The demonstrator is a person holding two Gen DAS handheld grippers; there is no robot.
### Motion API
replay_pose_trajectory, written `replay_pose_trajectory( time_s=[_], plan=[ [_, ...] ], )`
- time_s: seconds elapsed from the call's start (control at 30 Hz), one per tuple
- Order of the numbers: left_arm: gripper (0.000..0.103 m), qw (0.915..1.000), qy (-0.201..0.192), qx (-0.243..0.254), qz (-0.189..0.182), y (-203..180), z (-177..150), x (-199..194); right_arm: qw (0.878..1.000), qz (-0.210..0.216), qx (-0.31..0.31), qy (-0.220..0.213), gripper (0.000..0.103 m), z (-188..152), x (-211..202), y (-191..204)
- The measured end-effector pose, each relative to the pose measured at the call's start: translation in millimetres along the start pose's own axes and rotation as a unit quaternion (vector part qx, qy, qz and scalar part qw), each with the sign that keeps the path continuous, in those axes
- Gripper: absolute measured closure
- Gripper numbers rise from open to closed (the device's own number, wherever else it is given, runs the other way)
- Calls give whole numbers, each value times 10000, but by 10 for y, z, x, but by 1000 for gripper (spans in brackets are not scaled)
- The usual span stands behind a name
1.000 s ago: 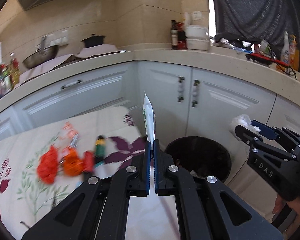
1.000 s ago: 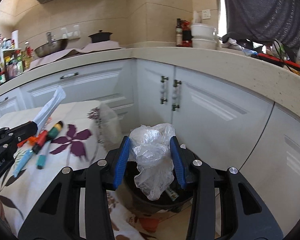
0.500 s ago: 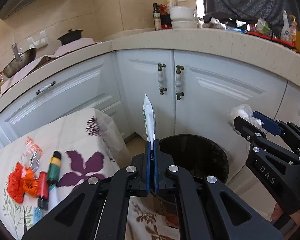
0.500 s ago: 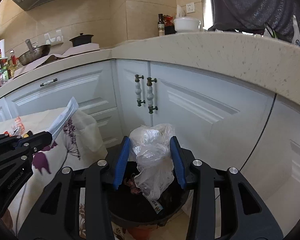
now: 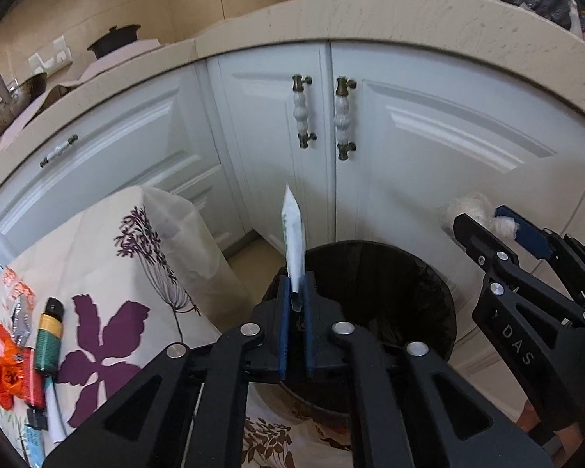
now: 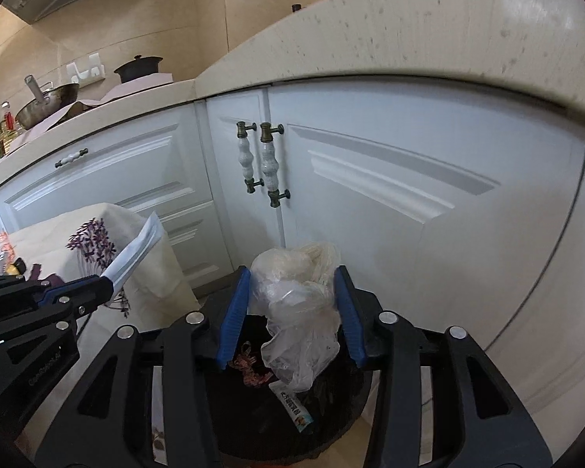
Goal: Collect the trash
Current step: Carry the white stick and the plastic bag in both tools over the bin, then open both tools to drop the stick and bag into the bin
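White cabinet doors (image 5: 429,163) under a pale counter fill the background, and a flowered tablecloth (image 5: 109,273) covers the table at my left, where orange wrappers (image 5: 4,366) and a green-banded tube (image 5: 48,335) lie near its left edge, waiting their turn. My left gripper (image 5: 295,300) hangs at the near rim of the black bin (image 5: 409,284); its jaws have just been easing apart, yet the white sachet (image 5: 293,234) stands upright in the narrow gap, apparently touching the pads. I judge it needs a wider release and a slight tip forward so it falls inside rather than on the rim. Further right, my right gripper (image 6: 292,308) is over the bin mouth, its jaws just opened around the crumpled clear bag (image 6: 300,304); gaps show on both sides, so the bag looks freed. A small shake should drop it cleanly.
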State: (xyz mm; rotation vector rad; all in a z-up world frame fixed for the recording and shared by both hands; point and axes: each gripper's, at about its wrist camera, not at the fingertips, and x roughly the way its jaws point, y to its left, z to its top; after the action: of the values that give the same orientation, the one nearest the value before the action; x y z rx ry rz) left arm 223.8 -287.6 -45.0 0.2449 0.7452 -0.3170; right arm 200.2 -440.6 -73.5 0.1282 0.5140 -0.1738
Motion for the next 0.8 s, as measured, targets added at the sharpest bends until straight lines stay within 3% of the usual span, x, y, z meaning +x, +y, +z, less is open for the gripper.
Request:
replay_pose_trajectory(
  time_s=[0.17,0.47,0.8],
  plan=[
    [64,9999,65,-51,97,12,15,94,9999,-60,62,99,50,-48,122,-19],
    [62,9999,-20,-51,90,53,31,-20,9998,-128,81,116,50,-52,-19,19],
    [56,9993,-172,-311,73,357,-58,-477,9999,-67,132,15,50,52,-475,244]
  ],
)
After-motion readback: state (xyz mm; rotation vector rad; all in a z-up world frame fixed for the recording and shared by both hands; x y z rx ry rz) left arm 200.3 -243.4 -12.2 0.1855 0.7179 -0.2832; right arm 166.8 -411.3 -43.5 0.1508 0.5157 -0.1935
